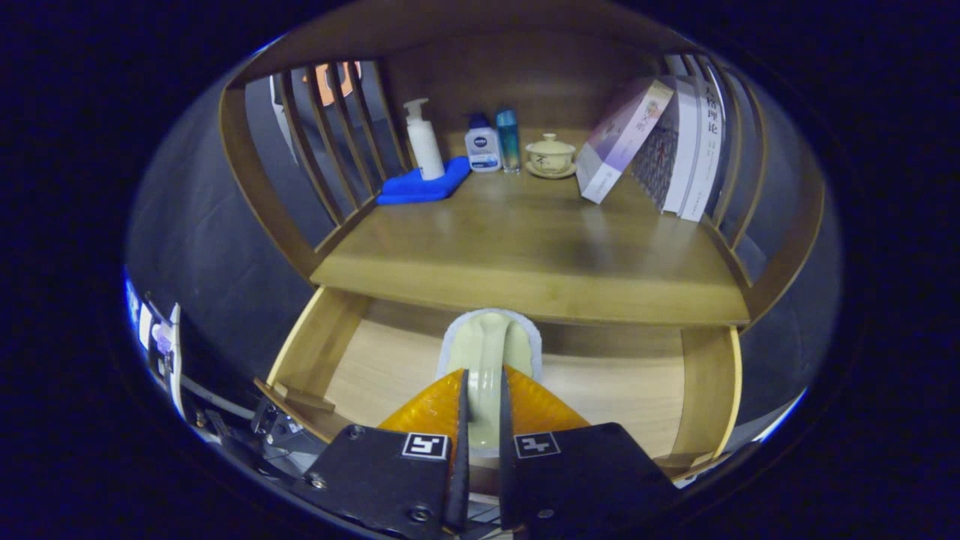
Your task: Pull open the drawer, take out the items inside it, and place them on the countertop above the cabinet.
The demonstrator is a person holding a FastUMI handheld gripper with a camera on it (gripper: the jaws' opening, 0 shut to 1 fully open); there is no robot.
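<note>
Dim, warm light — edges bend strongly, rim perhaps slightly blurred.

Home-like booth, wooden cabinet (525,247) with slatted sides, toiletry bottles (484,146), lidded teacup (550,155), leaning books (660,142)
</note>
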